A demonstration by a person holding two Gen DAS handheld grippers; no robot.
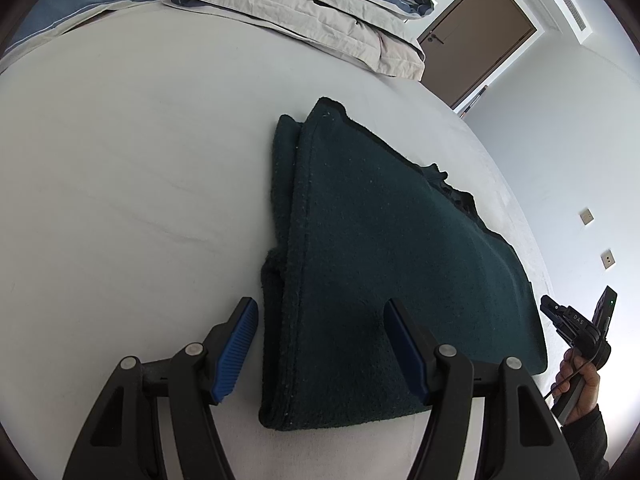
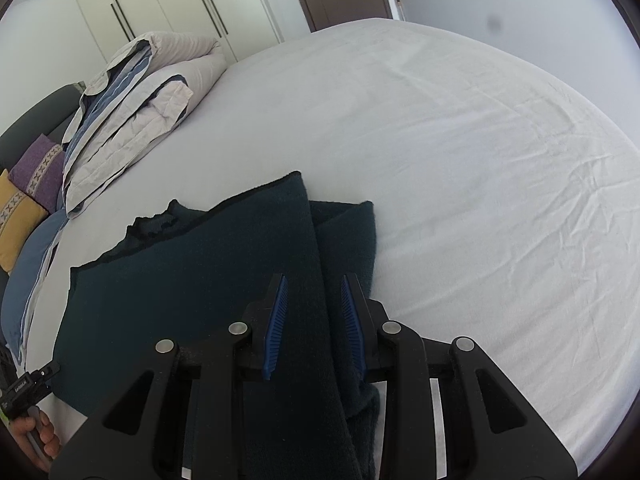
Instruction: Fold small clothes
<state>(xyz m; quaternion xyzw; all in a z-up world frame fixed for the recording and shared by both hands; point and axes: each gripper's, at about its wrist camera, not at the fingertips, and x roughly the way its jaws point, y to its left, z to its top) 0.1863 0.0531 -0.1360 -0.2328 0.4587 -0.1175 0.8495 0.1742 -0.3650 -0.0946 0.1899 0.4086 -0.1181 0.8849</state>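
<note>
A dark green fleece garment (image 1: 380, 240) lies folded on the white bed sheet (image 1: 120, 160), one layer lapped over another along its left side. My left gripper (image 1: 320, 302) is open and hovers over the garment's near edge, one blue pad off the cloth on the left and the other above it. In the right wrist view the garment (image 2: 200, 280) spreads out to the left. My right gripper (image 2: 314, 276) stands narrowly open over the lapped fold, its pads clear of the cloth. A hand holds that gripper (image 1: 576, 324) at the bed's right edge.
A folded beige and blue duvet (image 2: 140, 100) lies at the head of the bed, beside purple (image 2: 36, 172) and yellow (image 2: 16, 220) cushions. White sheet (image 2: 480, 160) stretches right of the garment. A brown door (image 1: 476, 36) and a wardrobe (image 2: 160, 0) stand beyond.
</note>
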